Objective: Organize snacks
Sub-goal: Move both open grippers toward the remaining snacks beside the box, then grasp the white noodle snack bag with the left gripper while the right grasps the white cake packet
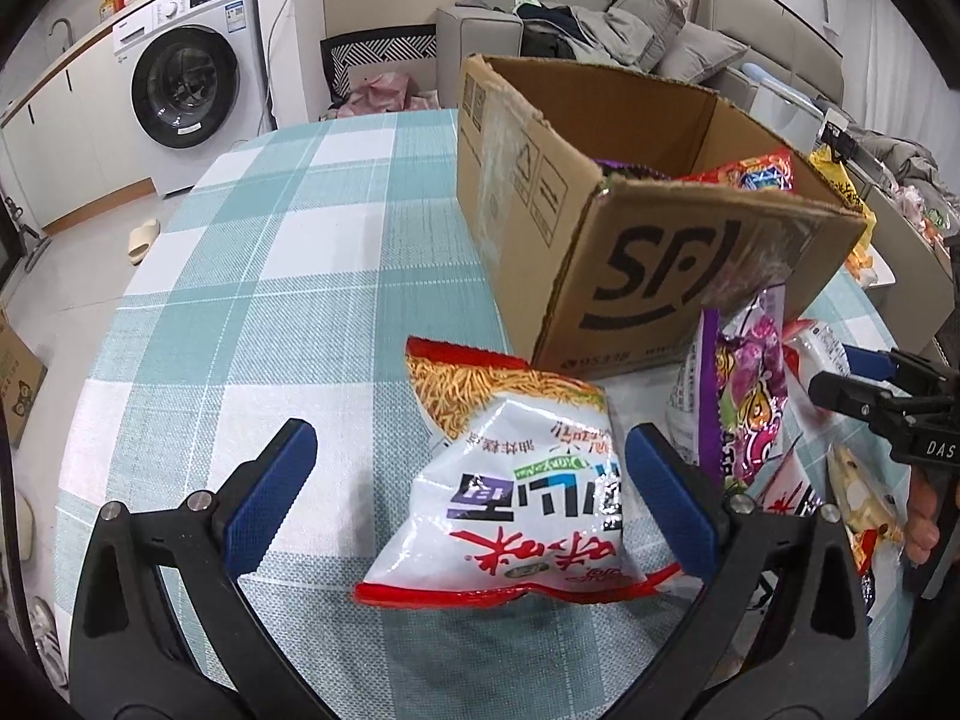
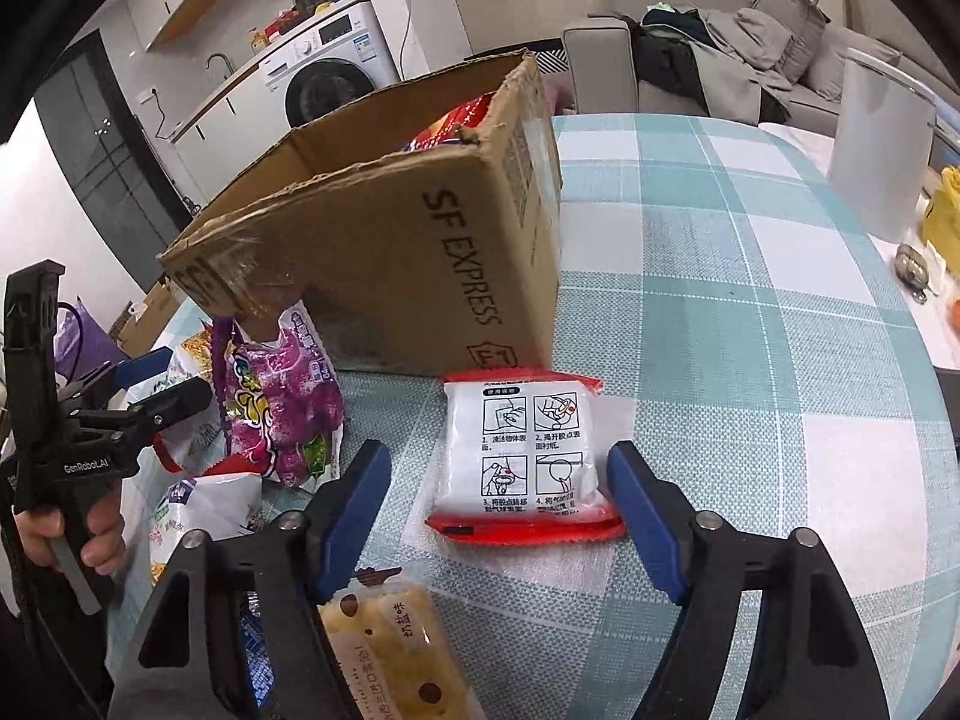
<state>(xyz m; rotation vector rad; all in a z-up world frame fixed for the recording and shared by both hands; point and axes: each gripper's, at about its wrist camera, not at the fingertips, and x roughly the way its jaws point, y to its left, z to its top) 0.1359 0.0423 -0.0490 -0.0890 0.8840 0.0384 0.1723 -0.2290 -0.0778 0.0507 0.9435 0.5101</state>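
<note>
A white and red noodle snack bag (image 1: 516, 480) lies on the checked tablecloth (image 1: 240, 300) between the fingers of my left gripper (image 1: 474, 468), which is open; the bag sits nearer the right-hand finger. My right gripper (image 2: 498, 498) is open around a white packet with red edges (image 2: 522, 456); its right pad is close to the packet, its left pad stands apart. Behind both stands an open SF cardboard box (image 1: 630, 276) (image 2: 390, 252) with a red bag (image 1: 756, 171) inside. A purple snack bag (image 1: 750, 384) (image 2: 276, 396) leans at the box's corner.
A yellow pastry pack (image 2: 390, 642) lies under my right gripper's left finger. A white cylinder (image 2: 876, 144) and yellow bag (image 2: 945, 222) stand at the table's far right. Each gripper shows in the other's view, the right gripper (image 1: 852, 384) and the left gripper (image 2: 162, 384). A washing machine (image 1: 180, 84) and sofa (image 1: 600, 18) are beyond.
</note>
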